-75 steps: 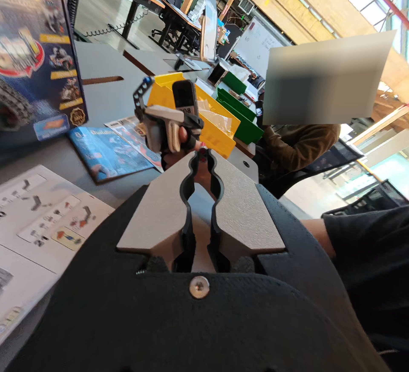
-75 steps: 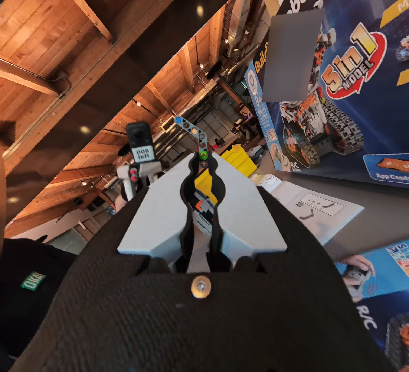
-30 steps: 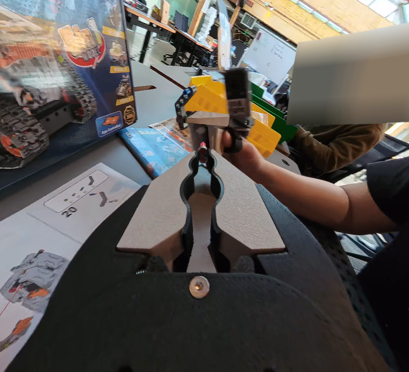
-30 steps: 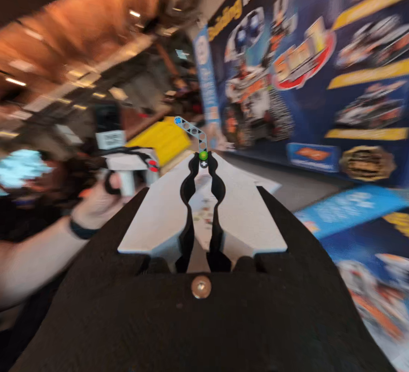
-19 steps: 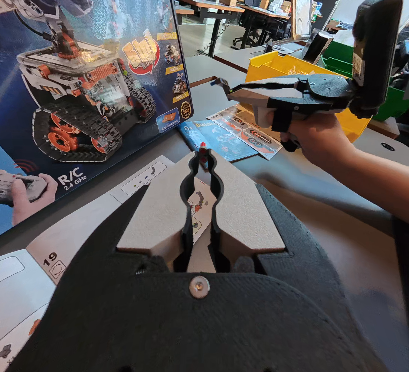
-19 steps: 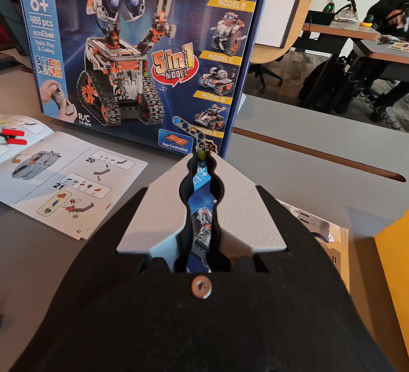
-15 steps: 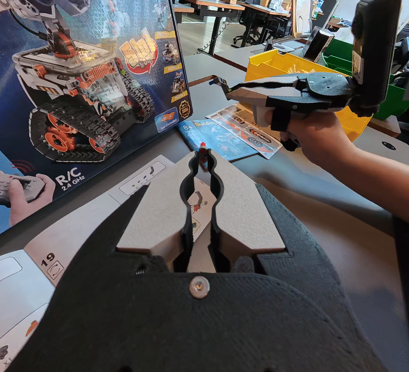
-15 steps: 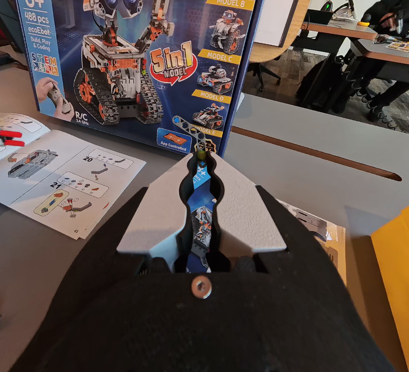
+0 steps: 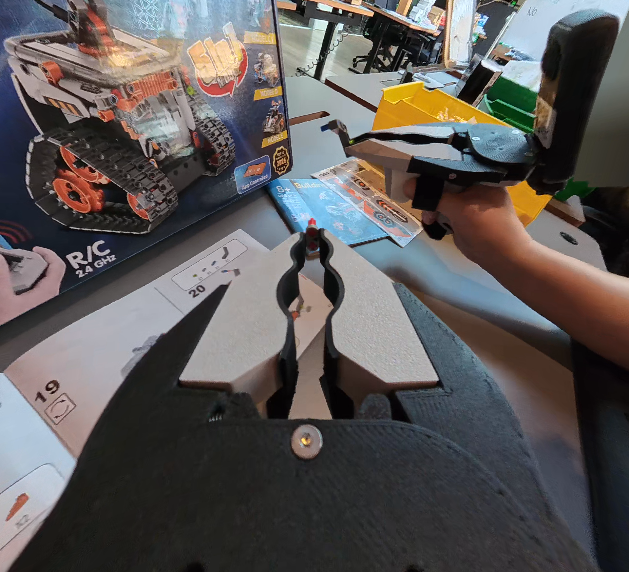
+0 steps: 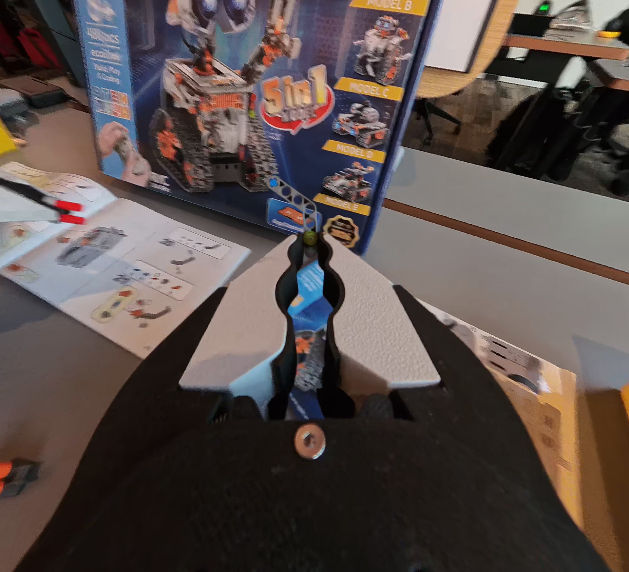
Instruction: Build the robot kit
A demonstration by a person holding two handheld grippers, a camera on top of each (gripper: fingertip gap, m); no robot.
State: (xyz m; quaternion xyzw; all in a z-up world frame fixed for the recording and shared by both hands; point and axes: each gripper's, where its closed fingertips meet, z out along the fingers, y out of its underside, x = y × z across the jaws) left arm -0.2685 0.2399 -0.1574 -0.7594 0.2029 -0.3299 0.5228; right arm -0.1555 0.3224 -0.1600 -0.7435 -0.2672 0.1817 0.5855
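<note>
Left wrist view: left tongs (image 9: 312, 238) clamped on a small red peg (image 9: 311, 232), held over the open instruction booklet (image 9: 112, 324) on the grey bench (image 9: 452, 286); the big blue box (image 9: 143, 89) walls off the far left, and the right tongs (image 9: 350, 140), in a hand (image 9: 476, 218), float right above the flyers (image 9: 343, 205), with the yellow bin (image 9: 425, 109) behind them. Right wrist view: right tongs (image 10: 310, 238) clamped on a bent grey beam (image 10: 294, 199) with a green pin (image 10: 310, 237) at the tips, close in front of the box's (image 10: 238, 79) lower right corner. Bare bench (image 10: 476, 266) opens to the right; booklet (image 10: 129, 266) and left tongs (image 10: 68, 211) sit left.
</note>
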